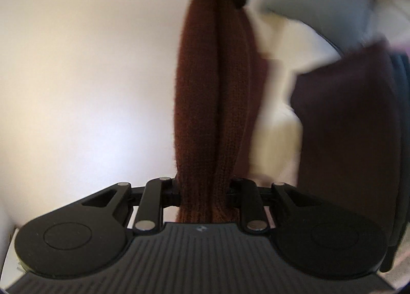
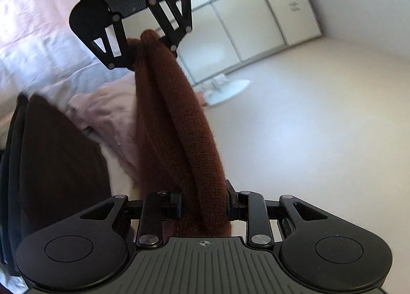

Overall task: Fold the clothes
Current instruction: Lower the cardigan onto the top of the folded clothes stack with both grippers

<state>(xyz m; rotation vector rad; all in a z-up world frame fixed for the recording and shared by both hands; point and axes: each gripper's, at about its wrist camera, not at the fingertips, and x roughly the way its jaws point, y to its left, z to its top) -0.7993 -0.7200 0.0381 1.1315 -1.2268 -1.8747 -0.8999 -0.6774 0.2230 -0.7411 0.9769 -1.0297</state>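
A rust-brown knitted garment (image 1: 215, 104) is stretched between the two grippers above the bed (image 2: 33, 45), one end clamped in the left gripper (image 1: 205, 191), the other in the right gripper (image 2: 203, 207).

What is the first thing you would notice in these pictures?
The rust-brown knitted garment jumps out first: it is stretched like a thick rope between the left gripper and the right gripper, with both pairs of jaws shut on its ends. Next comes the dark folded pile of clothes off to the side, lying on the bed with pale pink bedding. In the right wrist view, white wardrobe doors stand behind.
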